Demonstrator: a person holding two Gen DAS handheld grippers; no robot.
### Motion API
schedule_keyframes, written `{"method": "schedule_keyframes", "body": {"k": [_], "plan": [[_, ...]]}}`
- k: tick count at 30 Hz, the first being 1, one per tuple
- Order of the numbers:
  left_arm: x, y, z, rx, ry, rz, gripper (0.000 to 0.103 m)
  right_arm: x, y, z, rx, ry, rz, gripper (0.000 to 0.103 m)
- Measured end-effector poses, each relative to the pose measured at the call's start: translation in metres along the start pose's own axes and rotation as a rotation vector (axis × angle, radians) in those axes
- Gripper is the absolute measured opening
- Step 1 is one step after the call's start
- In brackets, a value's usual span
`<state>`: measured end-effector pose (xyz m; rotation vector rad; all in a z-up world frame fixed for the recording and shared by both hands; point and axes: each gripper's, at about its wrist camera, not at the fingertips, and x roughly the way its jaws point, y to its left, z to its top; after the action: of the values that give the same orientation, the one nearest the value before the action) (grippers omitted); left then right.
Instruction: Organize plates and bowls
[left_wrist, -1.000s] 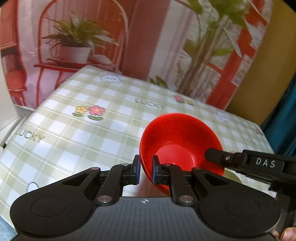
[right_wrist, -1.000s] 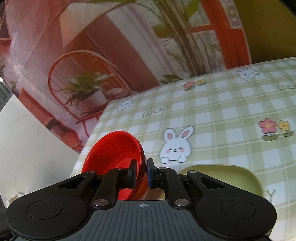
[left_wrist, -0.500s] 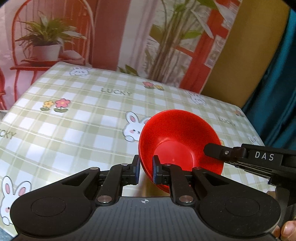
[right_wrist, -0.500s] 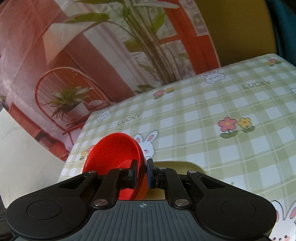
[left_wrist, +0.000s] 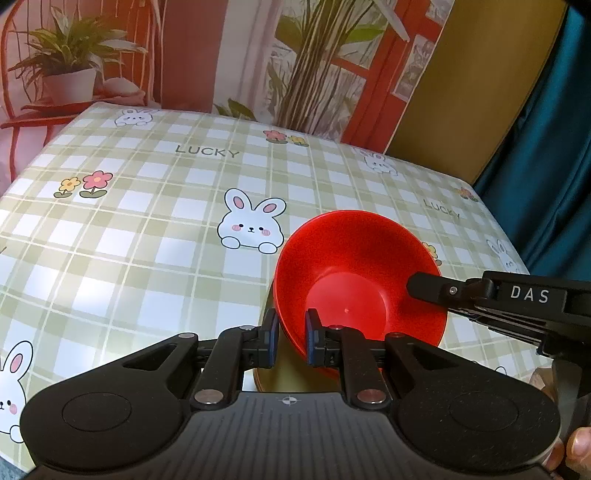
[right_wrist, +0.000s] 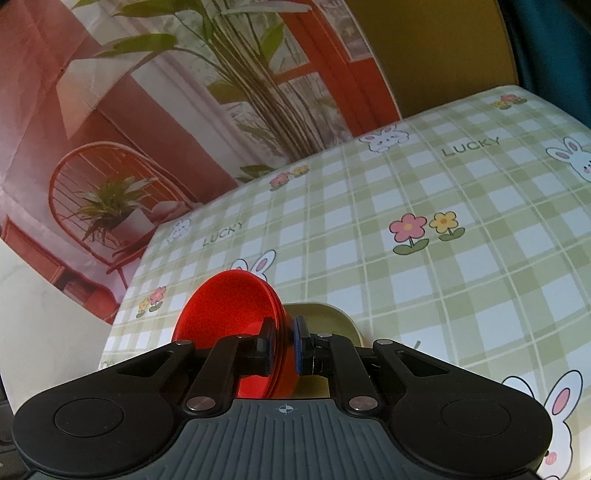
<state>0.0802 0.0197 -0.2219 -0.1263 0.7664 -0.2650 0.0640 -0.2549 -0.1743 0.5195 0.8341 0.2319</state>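
Both tongs pinch the same red bowl (left_wrist: 354, 280) by its rim, one on each side. The left gripper (left_wrist: 290, 338) has one pad outside the near wall and one inside, closed on the thin lip. The right gripper (right_wrist: 282, 345) bites the opposite edge the same way, its black finger with the DAS label reaching in from the right in the left view. No gap shows at either pair of pads.

The bowl hangs tilted between them, its mouth tipped toward the left camera, just above a pale green plate (right_wrist: 332, 314) that lies on the checked tablecloth (left_wrist: 147, 229). Whether the bowl's foot touches the plate yet I cannot tell; the gripper bodies hide that spot.

The bowl looks like light, stiff plastic with a glossy, rather slick wall. It should not crack easily, but a smooth flared rim can slide out of narrow pads if the two hands pull apart or twist against each other. The rim is the only good place to hold it, at opposite points as now. Beyond it the cloth is bare, with a printed backdrop (right_wrist: 147, 110) behind.
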Motion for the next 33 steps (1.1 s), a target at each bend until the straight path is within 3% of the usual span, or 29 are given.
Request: {"method": "schedule_keyframes", "body": {"k": [9, 33], "plan": [[0.006, 0.000, -0.004, -0.005, 0.024, -0.007, 0.016, 0.008, -0.007, -0.003, 0.026, 0.040, -0.011, 0.010], [-0.001, -0.003, -0.008, 0.005, -0.004, 0.008, 0.017, 0.017, -0.012, -0.008, 0.050, 0.096, -0.012, 0.010]]}}
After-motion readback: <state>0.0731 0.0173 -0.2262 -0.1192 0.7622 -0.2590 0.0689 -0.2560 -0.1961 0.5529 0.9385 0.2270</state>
